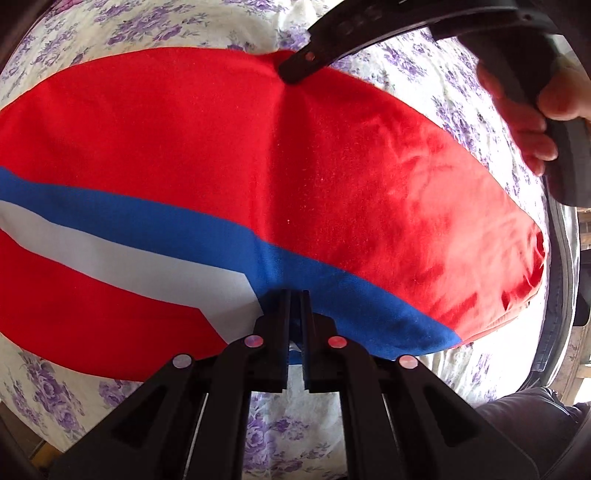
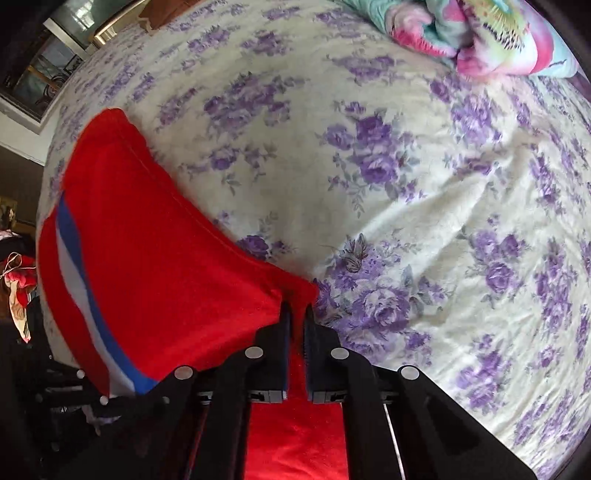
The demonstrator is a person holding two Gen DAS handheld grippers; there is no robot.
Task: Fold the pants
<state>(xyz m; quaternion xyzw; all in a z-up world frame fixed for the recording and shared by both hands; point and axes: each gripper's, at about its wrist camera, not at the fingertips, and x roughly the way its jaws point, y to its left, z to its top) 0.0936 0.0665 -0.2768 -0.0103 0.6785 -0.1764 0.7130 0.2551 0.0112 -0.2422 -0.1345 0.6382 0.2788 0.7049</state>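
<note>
pants (image 1: 332, 155) in bright red, with a blue and a white stripe running side by side down one edge, lie spread on the bed (image 2: 406, 184) over its purple-flowered sheet. left gripper (image 1: 294, 295) pinches the striped edge, fingers nearly together; right gripper (image 2: 297, 310) is clamped narrow on the red far edge.

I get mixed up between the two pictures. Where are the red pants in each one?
Left wrist view: the red pants fill the middle, from edge to edge, striped side nearest the camera.
Right wrist view: the red pants sit in the lower left, running under the camera.
Shared landmark: the purple-flowered bedsheet beneath them.
</note>
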